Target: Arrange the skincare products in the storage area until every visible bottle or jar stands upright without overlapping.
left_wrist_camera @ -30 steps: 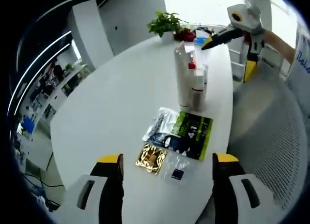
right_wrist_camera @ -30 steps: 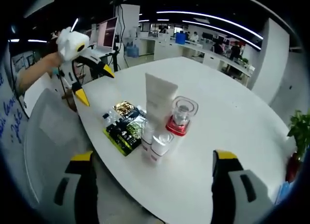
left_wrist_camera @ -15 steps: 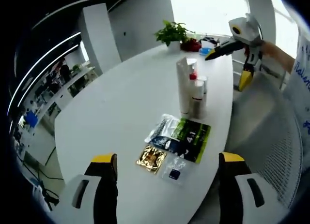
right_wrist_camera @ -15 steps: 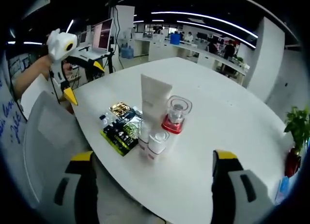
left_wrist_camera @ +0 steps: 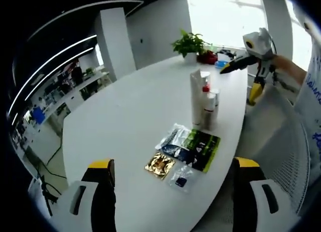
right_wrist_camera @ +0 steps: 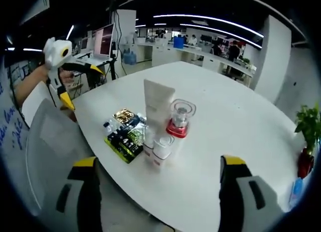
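Observation:
A tall white tube (left_wrist_camera: 196,94) stands upright on the white table (left_wrist_camera: 125,117), tight against two small white-capped bottles (left_wrist_camera: 209,106) and a clear jar with a red band (right_wrist_camera: 179,119). In the right gripper view the tube (right_wrist_camera: 157,106) rises behind the two bottles (right_wrist_camera: 158,149). Flat sachets lie beside them: a green-black packet (left_wrist_camera: 200,144), a gold one (left_wrist_camera: 160,164) and a small clear one (left_wrist_camera: 181,177). My left gripper (left_wrist_camera: 173,163) is open, held back from the table edge. My right gripper (right_wrist_camera: 159,161) is open too, and empty. Each shows in the other's view, right gripper (left_wrist_camera: 239,81) and left gripper (right_wrist_camera: 83,85).
A white mesh chair (left_wrist_camera: 281,137) sits at the table's near side, between the two grippers. A potted plant (left_wrist_camera: 189,41) and small items stand at the table's far end. Office desks and monitors (right_wrist_camera: 108,36) fill the background. A person's arm (right_wrist_camera: 27,84) holds the left gripper.
Both cameras have drawn back from the table, so the products look smaller. The bottles, jar and sachets have not moved. Both grippers stay open.

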Available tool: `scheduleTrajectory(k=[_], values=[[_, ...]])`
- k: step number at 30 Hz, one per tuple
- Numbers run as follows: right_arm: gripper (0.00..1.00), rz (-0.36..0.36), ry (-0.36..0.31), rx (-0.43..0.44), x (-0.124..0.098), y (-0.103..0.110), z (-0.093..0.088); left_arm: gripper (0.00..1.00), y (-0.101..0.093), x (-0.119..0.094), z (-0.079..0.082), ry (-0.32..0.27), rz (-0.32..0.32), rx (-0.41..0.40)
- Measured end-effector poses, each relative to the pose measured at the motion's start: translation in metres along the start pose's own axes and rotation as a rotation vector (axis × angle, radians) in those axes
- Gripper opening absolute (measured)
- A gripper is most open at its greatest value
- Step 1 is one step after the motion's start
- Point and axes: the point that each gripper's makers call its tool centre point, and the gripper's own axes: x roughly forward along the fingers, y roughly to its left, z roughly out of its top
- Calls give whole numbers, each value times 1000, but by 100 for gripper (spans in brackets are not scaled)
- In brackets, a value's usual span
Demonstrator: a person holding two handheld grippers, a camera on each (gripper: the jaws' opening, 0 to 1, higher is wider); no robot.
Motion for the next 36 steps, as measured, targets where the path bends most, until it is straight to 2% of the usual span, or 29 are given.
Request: scheduleTrajectory(k=[15,21,29,36], values=[[100,-12,-16,10,-6,2,-3,97,1,-10,-11,-4,42,-75],[100,-17,-16,22,-7,5,-6,97,4,-15,-13,-33,72,-126],[100,-28,-23,32,-9,5,-10,97,7,-22,-20,-23,107,-137],[100,-41,-20,23,-11,4,-11,97,10,-25,-20,-33,123,-139]])
